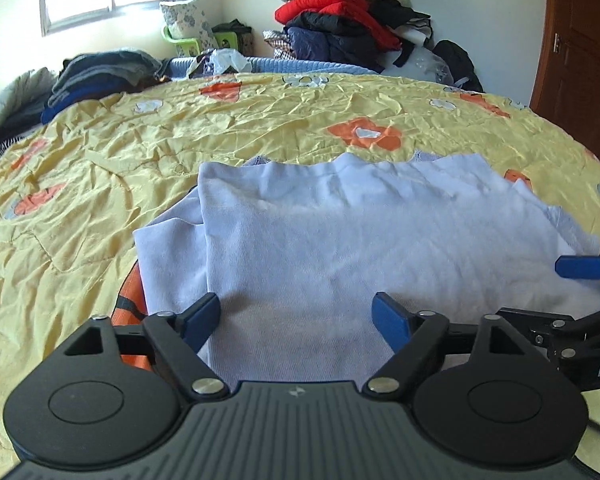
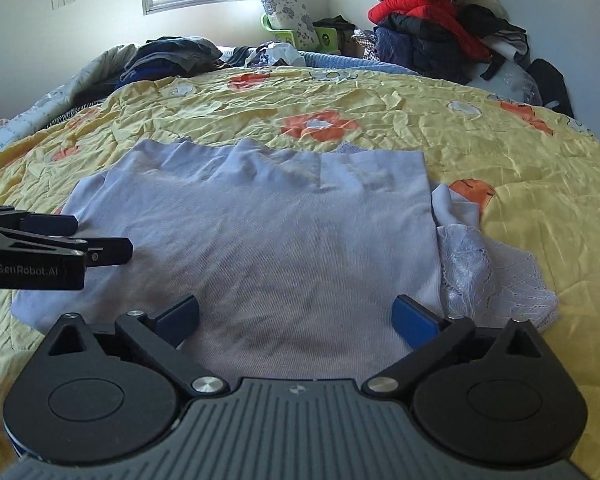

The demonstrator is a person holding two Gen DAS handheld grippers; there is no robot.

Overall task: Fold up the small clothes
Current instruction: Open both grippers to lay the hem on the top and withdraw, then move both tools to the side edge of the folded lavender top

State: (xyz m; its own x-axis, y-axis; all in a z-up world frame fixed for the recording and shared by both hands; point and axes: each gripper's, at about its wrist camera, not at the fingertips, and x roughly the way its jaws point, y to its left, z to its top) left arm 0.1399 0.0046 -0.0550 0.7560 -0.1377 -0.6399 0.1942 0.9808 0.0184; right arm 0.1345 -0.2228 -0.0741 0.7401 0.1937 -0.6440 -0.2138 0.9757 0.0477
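- Garment: pale lilac top, partly folded, lying flat on the quilt of the bed, near edge towards both cameras. One side is already turned in; a lace-trimmed part sticks out at the right edge.
- Left tongs: jaws wide apart, nothing held, poised low over the near hem (contact with the cloth cannot be told).
- Right tongs: jaws likewise wide apart, empty, over the near hem on the lace side.
- Step in hand, as judged: taking the near edge for the next fold, hem up towards the neckline.
- Doing it well: pinch both layers at matching points near each corner, lift together and level, carry the hem forward, lay it square on the far edge. Tuck the lace in first, or it will show outside the fold. Avoid catching the quilt beneath.
- Writing: "GenRobot.AI" on the left tool's side in the right wrist view; "DA", cut off, on the right tool in the left wrist view.
- Background: a heap of coats beyond the bed.
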